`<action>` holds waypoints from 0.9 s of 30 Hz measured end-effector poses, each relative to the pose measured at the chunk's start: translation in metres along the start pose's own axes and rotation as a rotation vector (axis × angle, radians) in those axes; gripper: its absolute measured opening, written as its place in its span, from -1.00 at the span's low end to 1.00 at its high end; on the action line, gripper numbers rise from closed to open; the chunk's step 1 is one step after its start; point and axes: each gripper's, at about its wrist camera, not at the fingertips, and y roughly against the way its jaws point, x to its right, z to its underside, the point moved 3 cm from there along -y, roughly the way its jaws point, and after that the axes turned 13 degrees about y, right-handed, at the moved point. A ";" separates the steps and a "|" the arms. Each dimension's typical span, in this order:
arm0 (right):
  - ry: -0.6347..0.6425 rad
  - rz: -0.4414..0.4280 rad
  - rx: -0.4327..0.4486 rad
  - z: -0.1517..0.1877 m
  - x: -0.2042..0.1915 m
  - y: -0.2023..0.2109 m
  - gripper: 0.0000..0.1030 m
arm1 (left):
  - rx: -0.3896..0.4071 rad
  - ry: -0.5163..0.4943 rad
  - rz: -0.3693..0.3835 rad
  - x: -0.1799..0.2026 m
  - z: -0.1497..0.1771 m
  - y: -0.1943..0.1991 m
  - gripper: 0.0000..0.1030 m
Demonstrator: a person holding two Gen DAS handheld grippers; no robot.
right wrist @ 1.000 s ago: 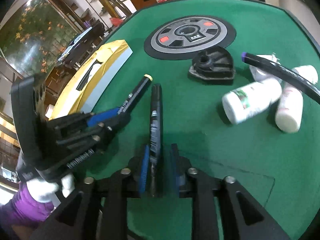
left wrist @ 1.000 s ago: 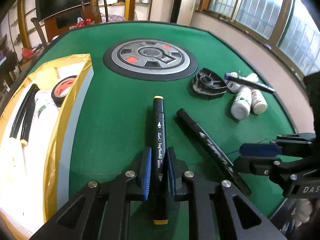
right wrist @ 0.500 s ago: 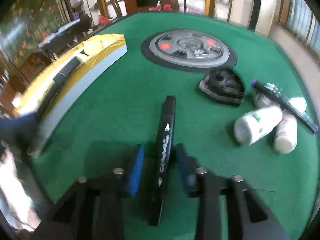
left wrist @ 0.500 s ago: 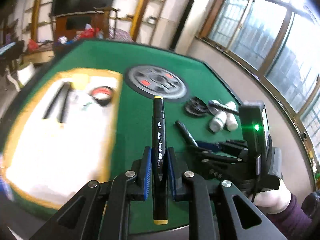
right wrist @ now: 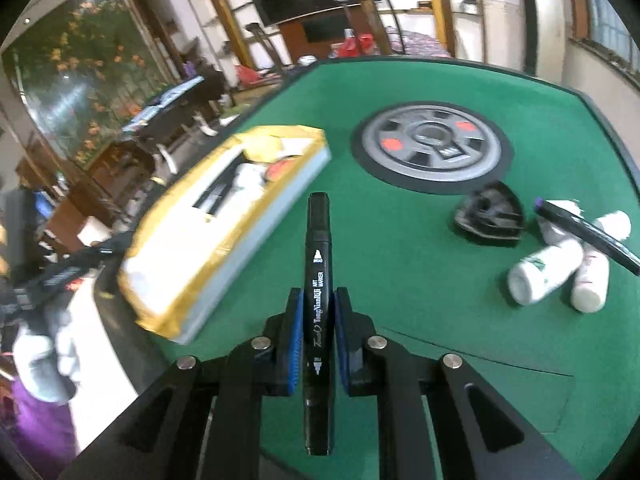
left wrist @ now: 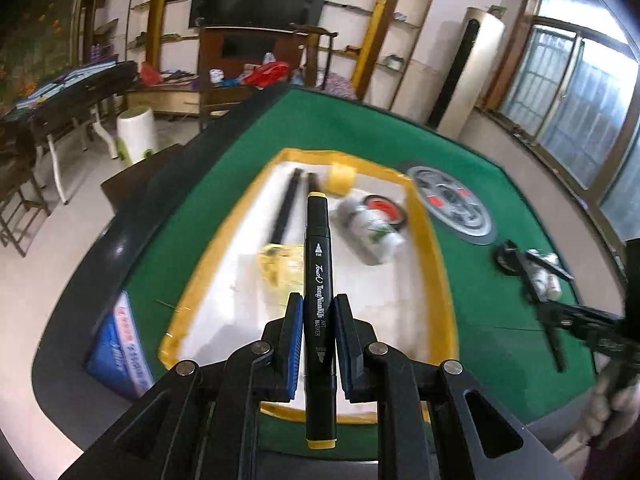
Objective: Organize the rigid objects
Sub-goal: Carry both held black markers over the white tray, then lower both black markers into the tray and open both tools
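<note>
My left gripper is shut on a black marker with yellow ends and holds it in the air over the yellow-rimmed white tray. In the tray lie two black markers, a yellow roll, a red-and-black roll and a white bottle. My right gripper is shut on an all-black marker, lifted above the green table. Seen from the left wrist, the right gripper is at the far right with that marker.
A black triangular piece, a purple-capped marker and two white bottles lie at the right. A grey round disc sits in the table's middle. A blue packet lies on the table's dark edge beside the tray.
My left gripper swung left with the yellow-ended marker, from over the green felt to over the tray. My right gripper closed on the black marker and lifted it off the felt.
</note>
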 end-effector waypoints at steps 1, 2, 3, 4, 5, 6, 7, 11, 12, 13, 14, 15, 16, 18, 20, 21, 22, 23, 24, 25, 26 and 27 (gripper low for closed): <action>-0.002 -0.036 0.004 -0.005 -0.006 0.000 -0.72 | -0.003 -0.002 -0.016 -0.003 -0.002 -0.006 -0.71; -0.002 -0.064 0.004 -0.009 -0.012 0.000 -0.72 | -0.006 -0.004 -0.028 -0.006 -0.004 -0.010 -0.71; -0.001 -0.080 0.004 -0.011 -0.018 0.000 -0.72 | -0.010 -0.007 -0.038 -0.009 -0.006 -0.015 -0.71; 0.001 -0.111 0.003 -0.018 -0.025 -0.002 -0.72 | -0.017 -0.009 -0.053 -0.012 -0.009 -0.021 -0.71; -0.001 -0.132 0.001 -0.022 -0.030 -0.004 -0.72 | -0.025 -0.009 -0.063 -0.014 -0.013 -0.027 -0.71; -0.005 -0.152 -0.001 -0.027 -0.034 -0.006 -0.72 | -0.031 -0.012 -0.069 -0.016 -0.015 -0.031 -0.71; -0.011 -0.177 -0.006 -0.033 -0.039 -0.009 -0.72 | -0.043 -0.024 -0.083 -0.017 -0.020 -0.039 -0.71; -0.033 -0.248 -0.045 -0.059 -0.060 -0.036 -0.72 | -0.078 -0.041 -0.122 -0.018 -0.033 -0.062 -0.71; -0.041 -0.257 -0.058 -0.065 -0.065 -0.046 -0.72 | -0.085 -0.046 -0.129 -0.019 -0.035 -0.066 -0.70; -0.046 -0.264 -0.066 -0.068 -0.068 -0.051 -0.72 | -0.093 -0.050 -0.139 -0.018 -0.038 -0.071 -0.70; -0.057 -0.276 -0.081 -0.072 -0.073 -0.062 -0.72 | -0.103 -0.051 -0.139 -0.018 -0.040 -0.075 -0.70; -0.067 -0.281 -0.096 -0.075 -0.077 -0.073 -0.72 | -0.114 -0.053 -0.141 -0.019 -0.041 -0.079 -0.70; -0.072 -0.279 -0.104 -0.077 -0.079 -0.078 -0.72 | -0.118 -0.052 -0.146 -0.020 -0.042 -0.082 -0.70; -0.080 -0.265 -0.118 -0.082 -0.085 -0.094 -0.72 | -0.134 -0.041 -0.145 -0.023 -0.044 -0.089 -0.70; -0.086 -0.255 -0.129 -0.086 -0.089 -0.107 -0.72 | -0.139 -0.031 -0.141 -0.025 -0.047 -0.093 -0.70; -0.087 -0.249 -0.135 -0.087 -0.091 -0.113 -0.72 | -0.141 -0.024 -0.138 -0.026 -0.048 -0.094 -0.70; -0.087 -0.239 -0.142 -0.089 -0.094 -0.120 -0.72 | -0.140 -0.013 -0.129 -0.027 -0.050 -0.094 -0.70; -0.087 -0.233 -0.146 -0.089 -0.092 -0.124 -0.72 | -0.137 -0.009 -0.122 -0.027 -0.051 -0.094 -0.70; -0.086 -0.228 -0.149 -0.090 -0.093 -0.127 -0.72 | -0.138 -0.008 -0.116 -0.027 -0.052 -0.095 -0.70; -0.084 -0.220 -0.153 -0.091 -0.094 -0.131 -0.72 | -0.138 -0.005 -0.110 -0.027 -0.051 -0.094 -0.70; -0.082 -0.215 -0.155 -0.091 -0.095 -0.134 -0.72 | -0.139 -0.002 -0.102 -0.027 -0.051 -0.094 -0.69; -0.080 -0.208 -0.158 -0.093 -0.096 -0.137 -0.72 | -0.140 0.003 -0.086 -0.028 -0.051 -0.092 -0.65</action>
